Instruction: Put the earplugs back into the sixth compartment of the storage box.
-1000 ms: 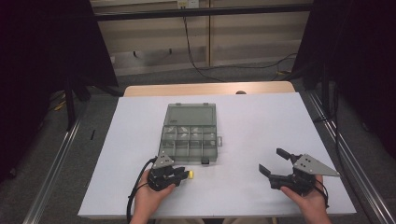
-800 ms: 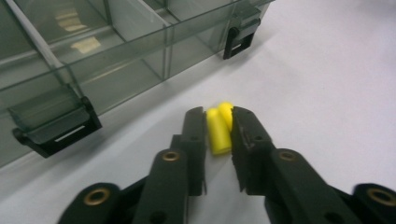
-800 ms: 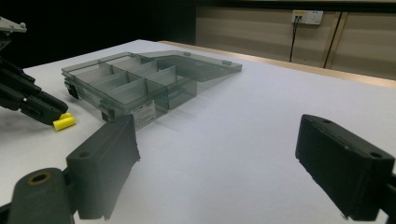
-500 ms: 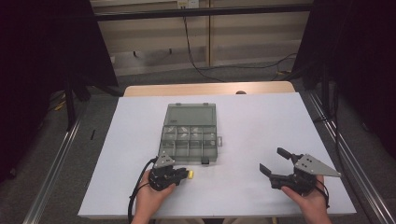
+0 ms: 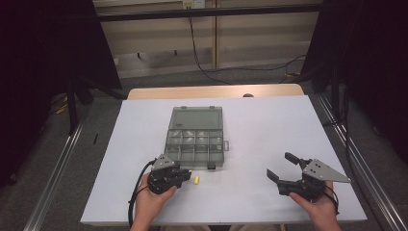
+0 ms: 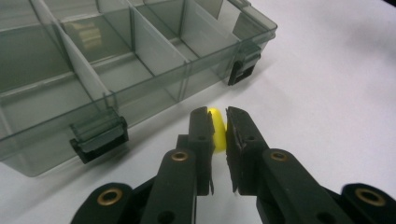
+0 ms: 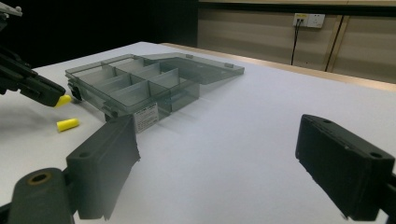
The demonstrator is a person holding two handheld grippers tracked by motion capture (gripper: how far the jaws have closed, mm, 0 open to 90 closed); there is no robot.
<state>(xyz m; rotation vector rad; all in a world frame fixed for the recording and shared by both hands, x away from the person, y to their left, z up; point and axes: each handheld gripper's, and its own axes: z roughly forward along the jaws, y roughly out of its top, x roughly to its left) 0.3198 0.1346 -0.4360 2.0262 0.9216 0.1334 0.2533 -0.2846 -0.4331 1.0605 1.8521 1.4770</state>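
Two small yellow foam pieces are in play, and we can separate them well from one camera alone. In the right gripper view, one yellow piece (image 7: 63, 100) sits at the tips of the left gripper (image 7: 46, 95), and a second yellow piece (image 7: 67, 124) lies free on the white table (image 7: 261, 140), just beside it on the near side.

From the high view we make out one loose yellow spot (image 5: 196, 180) right of the left gripper (image 5: 180, 177); the held piece is too small to tell there.

The left gripper view shows the grip best: our left jaws have just been closing and now press on the yellow piece (image 6: 216, 130), mostly hidden between the black pads. Behind stands the smoky transparent plastic compartment box (image 6: 116, 70), its far part cut off by the frame.

Our right gripper (image 5: 284, 169) rests near the right edge of the table, jaws wide apart with nothing between them.
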